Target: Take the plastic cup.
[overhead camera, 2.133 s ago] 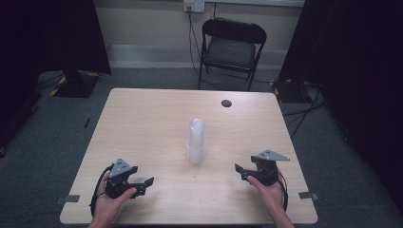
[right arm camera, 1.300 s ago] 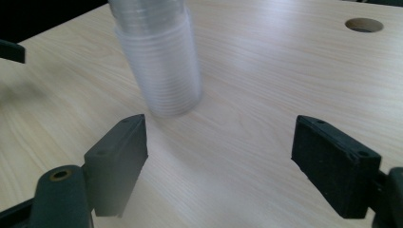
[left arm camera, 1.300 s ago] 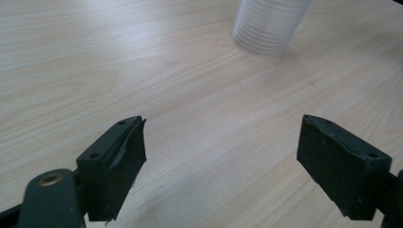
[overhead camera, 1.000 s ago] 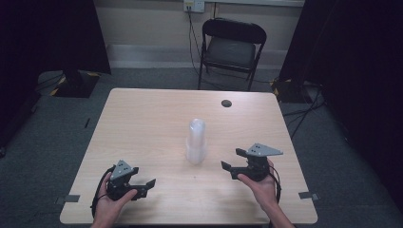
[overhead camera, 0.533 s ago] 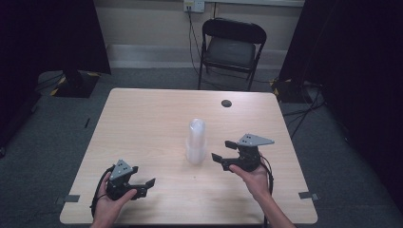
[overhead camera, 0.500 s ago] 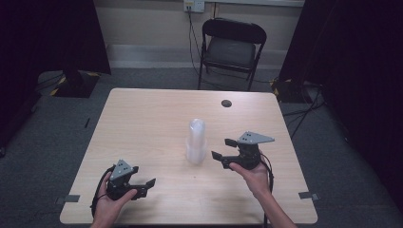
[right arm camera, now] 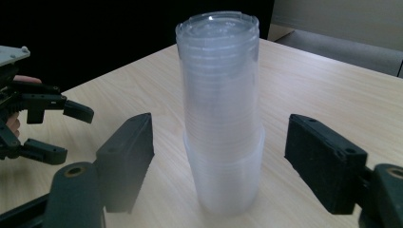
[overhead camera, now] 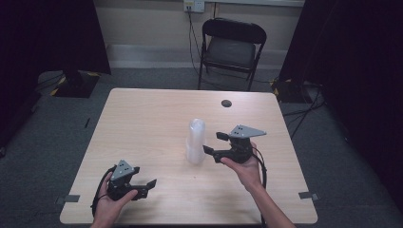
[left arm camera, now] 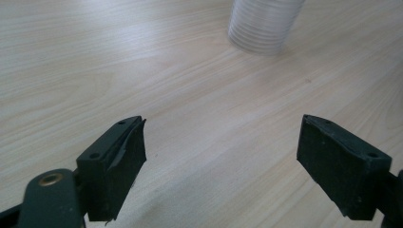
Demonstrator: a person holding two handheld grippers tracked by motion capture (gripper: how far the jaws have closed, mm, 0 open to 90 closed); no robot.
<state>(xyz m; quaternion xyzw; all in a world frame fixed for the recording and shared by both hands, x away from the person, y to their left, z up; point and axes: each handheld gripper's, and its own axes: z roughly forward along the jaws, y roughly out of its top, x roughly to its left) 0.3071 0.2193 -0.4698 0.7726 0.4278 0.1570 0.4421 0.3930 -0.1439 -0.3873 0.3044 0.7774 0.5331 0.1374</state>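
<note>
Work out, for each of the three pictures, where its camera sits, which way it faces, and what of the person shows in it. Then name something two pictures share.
High view: fixed above the person's side, looking forward and down on the table; both forearms, left tongs, right tongs.
Left gripper view: rides the left tongs, low over the wood, facing the stack of clear cups; open jaws.
Right gripper view: rides the right tongs, facing the stack between its open jaws; the other hand's tongs farther off.
Shared: the cup stack, in all three.
</note>
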